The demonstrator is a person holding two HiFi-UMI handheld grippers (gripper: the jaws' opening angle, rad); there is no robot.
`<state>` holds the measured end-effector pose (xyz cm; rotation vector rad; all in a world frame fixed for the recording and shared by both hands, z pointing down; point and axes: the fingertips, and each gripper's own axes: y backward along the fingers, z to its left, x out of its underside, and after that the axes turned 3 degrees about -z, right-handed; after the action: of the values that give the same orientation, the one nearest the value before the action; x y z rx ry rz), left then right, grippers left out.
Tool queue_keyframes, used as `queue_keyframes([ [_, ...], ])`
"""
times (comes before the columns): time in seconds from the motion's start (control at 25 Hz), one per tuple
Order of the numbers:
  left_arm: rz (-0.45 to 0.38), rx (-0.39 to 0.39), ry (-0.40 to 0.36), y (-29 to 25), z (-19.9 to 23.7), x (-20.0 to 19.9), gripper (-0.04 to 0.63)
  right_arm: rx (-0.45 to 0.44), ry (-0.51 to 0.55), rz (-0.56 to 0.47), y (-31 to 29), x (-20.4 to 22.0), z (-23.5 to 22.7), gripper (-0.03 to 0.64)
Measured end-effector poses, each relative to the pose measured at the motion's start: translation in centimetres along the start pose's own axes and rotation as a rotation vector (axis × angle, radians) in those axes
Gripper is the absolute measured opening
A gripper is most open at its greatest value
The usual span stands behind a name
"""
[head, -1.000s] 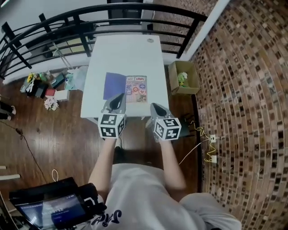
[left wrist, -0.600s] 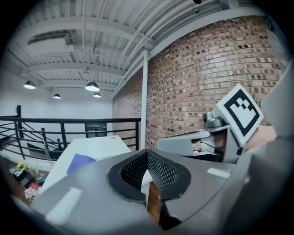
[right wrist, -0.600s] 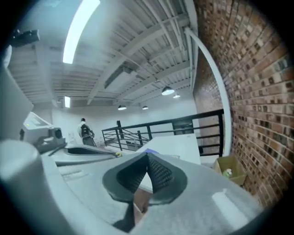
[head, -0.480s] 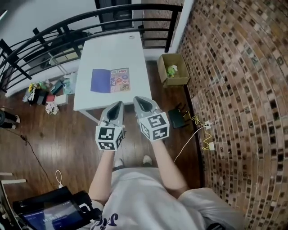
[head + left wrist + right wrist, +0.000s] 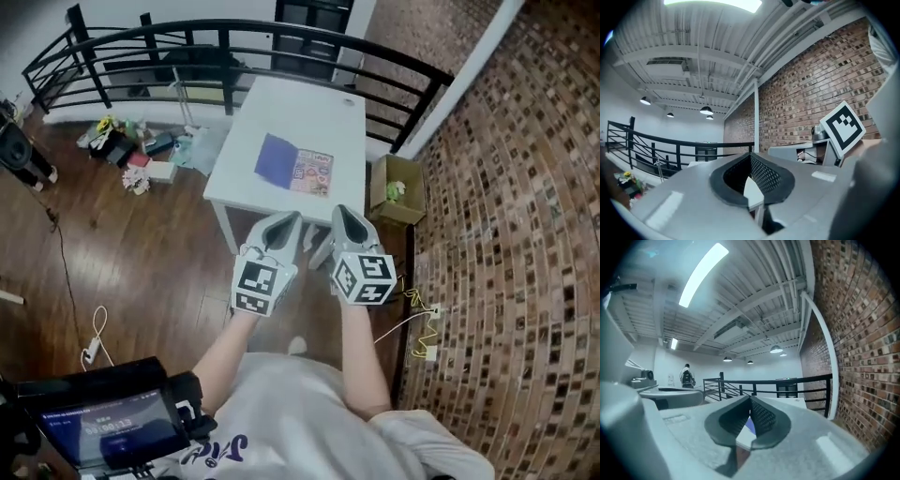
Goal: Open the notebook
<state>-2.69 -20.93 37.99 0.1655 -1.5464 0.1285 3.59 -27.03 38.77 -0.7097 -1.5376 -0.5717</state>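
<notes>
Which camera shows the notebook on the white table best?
The head view: the notebook lies whole on the white table, a purple half beside a stickered half. The right gripper view catches only a purple sliver between its fingers; the left gripper view shows none of it.

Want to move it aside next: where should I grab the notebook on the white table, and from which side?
Pinch the free outer edge of the colourful page, coming in low from the table's right side. The notebook lies spread flat, so only a thin edge offers itself, and that one probably sits close to the table's rim.
</notes>
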Motion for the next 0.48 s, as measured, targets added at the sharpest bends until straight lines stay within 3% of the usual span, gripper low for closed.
queue_keyframes([
  [0.2, -0.064, -0.052, 0.133, 3.1, 2.3, -3.5, 0.016, -0.021, 0.036, -0.046, -1.3, -0.8, 3.6, -0.008],
  [0.36, -0.13, -0.071, 0.073, 3.7, 4.1, -6.2, 0.017, -0.009, 0.07, -0.11, -1.0, -2.8, 4.4, -0.008],
  [0.48, -0.044, -0.067, 0.093, 3.2, 4.5, -3.7, 0.015, -0.001, 0.082, -0.127, -0.7, -3.5, 4.1, -0.008],
])
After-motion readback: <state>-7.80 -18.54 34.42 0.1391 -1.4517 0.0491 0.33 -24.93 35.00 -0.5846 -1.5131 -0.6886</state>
